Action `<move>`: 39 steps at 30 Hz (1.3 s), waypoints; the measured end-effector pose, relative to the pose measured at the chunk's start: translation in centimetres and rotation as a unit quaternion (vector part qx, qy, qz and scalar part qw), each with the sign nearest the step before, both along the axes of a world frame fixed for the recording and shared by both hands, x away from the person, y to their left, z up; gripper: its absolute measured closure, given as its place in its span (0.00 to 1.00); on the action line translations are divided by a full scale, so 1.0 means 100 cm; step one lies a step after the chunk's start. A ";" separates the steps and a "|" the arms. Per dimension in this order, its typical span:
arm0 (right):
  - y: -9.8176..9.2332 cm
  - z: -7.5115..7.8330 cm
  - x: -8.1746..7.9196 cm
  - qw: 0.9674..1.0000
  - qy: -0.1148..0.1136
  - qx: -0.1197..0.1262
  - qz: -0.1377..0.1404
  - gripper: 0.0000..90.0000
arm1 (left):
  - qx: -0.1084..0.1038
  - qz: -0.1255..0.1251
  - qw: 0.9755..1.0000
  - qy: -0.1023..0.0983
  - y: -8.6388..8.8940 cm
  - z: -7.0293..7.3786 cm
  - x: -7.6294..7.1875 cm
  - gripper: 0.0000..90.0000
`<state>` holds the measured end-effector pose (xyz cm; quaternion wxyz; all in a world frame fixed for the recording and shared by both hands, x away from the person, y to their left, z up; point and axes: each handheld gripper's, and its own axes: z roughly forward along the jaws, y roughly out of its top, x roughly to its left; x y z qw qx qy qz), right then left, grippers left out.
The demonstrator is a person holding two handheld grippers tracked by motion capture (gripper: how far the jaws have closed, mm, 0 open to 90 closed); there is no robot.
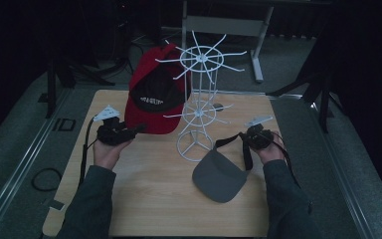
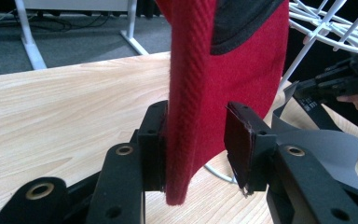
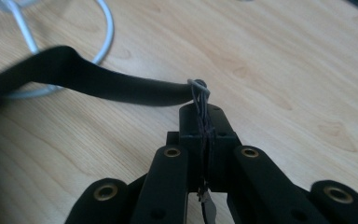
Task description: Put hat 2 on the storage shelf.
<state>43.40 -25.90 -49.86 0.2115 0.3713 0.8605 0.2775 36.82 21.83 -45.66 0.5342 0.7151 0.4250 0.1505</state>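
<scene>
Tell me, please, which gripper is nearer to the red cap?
Left. The left gripper has the red cap's brim edge between its jaws. The right gripper is across the white wire rack, shut on the strap of the grey visor.

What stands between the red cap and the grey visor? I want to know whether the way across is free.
In the high view, the white wire rack stands on the table between the red cap and the grey visor.

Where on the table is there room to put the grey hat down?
Bare wood lies along the near edge of the table, between the two sleeves, and at the far left corner. It is crowded around the white rack, with the red cap and grey visor beside it.
</scene>
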 end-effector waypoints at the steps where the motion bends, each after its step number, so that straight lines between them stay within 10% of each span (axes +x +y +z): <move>1: -0.002 0.002 -0.001 1.000 0.000 0.004 0.001 0.98 | -0.001 0.000 1.000 -0.001 0.000 0.000 0.000 0.68; 18: -0.013 0.047 -0.015 0.998 -0.046 0.032 0.014 0.98 | -0.003 0.002 1.000 -0.003 0.002 -0.001 -0.002 0.67; 39: -0.010 0.101 -0.046 0.988 -0.127 0.069 0.056 0.98 | -0.002 0.004 1.000 -0.001 0.001 -0.001 -0.001 0.67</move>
